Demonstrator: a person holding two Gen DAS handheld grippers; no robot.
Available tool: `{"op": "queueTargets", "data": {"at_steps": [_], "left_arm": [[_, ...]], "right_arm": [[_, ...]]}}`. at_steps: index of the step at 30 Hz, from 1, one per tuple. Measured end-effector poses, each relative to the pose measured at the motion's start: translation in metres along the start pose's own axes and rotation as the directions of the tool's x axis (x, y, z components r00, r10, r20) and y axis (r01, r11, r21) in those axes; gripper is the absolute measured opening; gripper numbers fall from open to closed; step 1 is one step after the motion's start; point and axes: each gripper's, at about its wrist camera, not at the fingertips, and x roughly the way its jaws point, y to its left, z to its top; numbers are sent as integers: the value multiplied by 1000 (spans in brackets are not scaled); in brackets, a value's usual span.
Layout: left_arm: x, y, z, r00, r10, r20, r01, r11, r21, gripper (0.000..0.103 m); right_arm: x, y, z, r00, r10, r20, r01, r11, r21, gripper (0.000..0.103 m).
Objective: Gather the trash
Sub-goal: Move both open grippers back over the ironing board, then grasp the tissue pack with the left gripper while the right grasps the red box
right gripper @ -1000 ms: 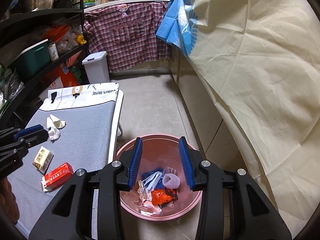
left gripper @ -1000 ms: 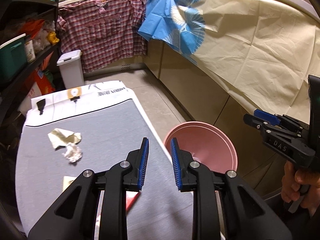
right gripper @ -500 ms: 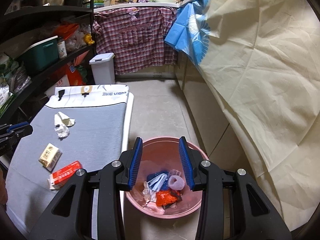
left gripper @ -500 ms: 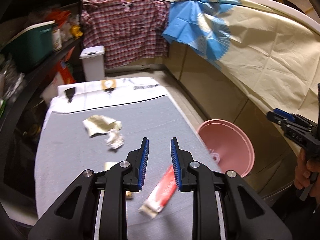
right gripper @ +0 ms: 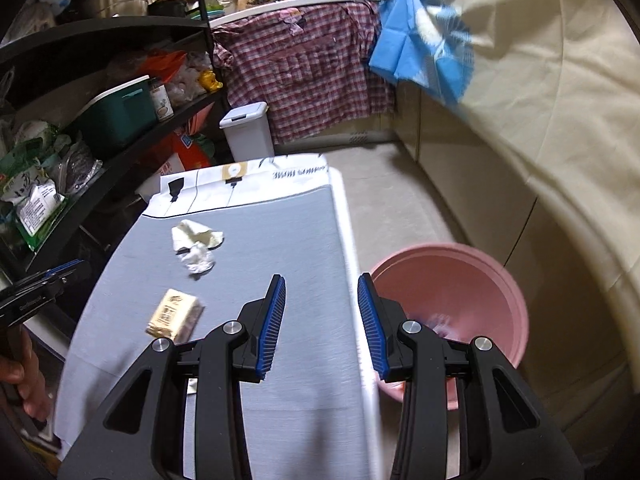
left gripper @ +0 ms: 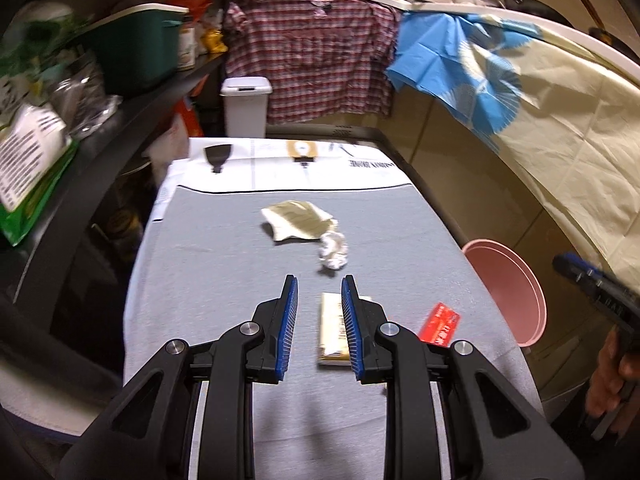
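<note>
Looking along the left wrist view, the left gripper [left gripper: 319, 300] hangs over a grey-covered table [left gripper: 208, 280] with its jaws a narrow gap apart and nothing between them. A beige packet [left gripper: 331, 328] lies on the cloth just beyond and partly behind the right finger. A red packet [left gripper: 440, 325] lies to its right near the table edge. Farther off sit a crumpled white tissue [left gripper: 333, 249] and a cream paper scrap [left gripper: 297, 221], touching each other. A pink bin [left gripper: 516, 288] stands on the floor beside the table's right edge. The right gripper [left gripper: 596, 284] shows blurred at the far right, a hand [left gripper: 612, 376] beneath it.

From the right wrist view, the right gripper [right gripper: 321, 312] hovers over the table's right edge [right gripper: 352, 240], jaws moderately apart and empty. The pink bin [right gripper: 480, 272] is just right of the table, its contents blurred. The beige packet [right gripper: 175, 315], the tissue [right gripper: 198, 260] and the paper scrap [right gripper: 192, 234] lie on the cloth to the left. The left gripper [right gripper: 44, 284] enters at the left edge.
</note>
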Motion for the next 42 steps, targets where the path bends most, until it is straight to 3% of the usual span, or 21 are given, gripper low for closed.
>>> {"op": "queueTargets", "data": {"at_steps": [4, 8, 16, 22, 31, 32, 34, 36, 42], "left_arm": [[-8, 11, -1, 999, 20, 27, -20, 1000, -4, 23], [-14, 18, -2, 999, 29, 44, -29, 1000, -1, 23], [-17, 29, -7, 998, 30, 47, -30, 1000, -2, 23], [-12, 27, -10, 999, 25, 37, -25, 1000, 5, 23], [16, 14, -21, 999, 25, -21, -24, 1000, 19, 24], [22, 10, -24, 999, 25, -29, -24, 999, 24, 25], [29, 4, -28, 999, 27, -32, -26, 999, 27, 40], [36, -3, -32, 999, 29, -32, -28, 999, 28, 47], [62, -23, -42, 997, 35, -68, -33, 999, 34, 57]], "right_arm": [[16, 23, -16, 1000, -26, -13, 26, 999, 31, 40], [32, 46, -33, 998, -44, -38, 46, 998, 51, 53], [75, 82, -67, 987, -44, -158, 53, 997, 56, 61], [94, 96, -73, 979, -17, -202, 28, 998, 52, 68], [101, 94, -74, 972, -32, -232, 37, 999, 14, 68], [101, 91, -73, 972, -35, -234, 39, 999, 10, 68], [100, 88, -73, 971, -43, -235, 44, 999, -2, 68], [99, 85, -72, 971, -51, -232, 47, 999, -20, 68], [96, 72, -71, 970, -53, -235, 44, 998, -42, 67]]}}
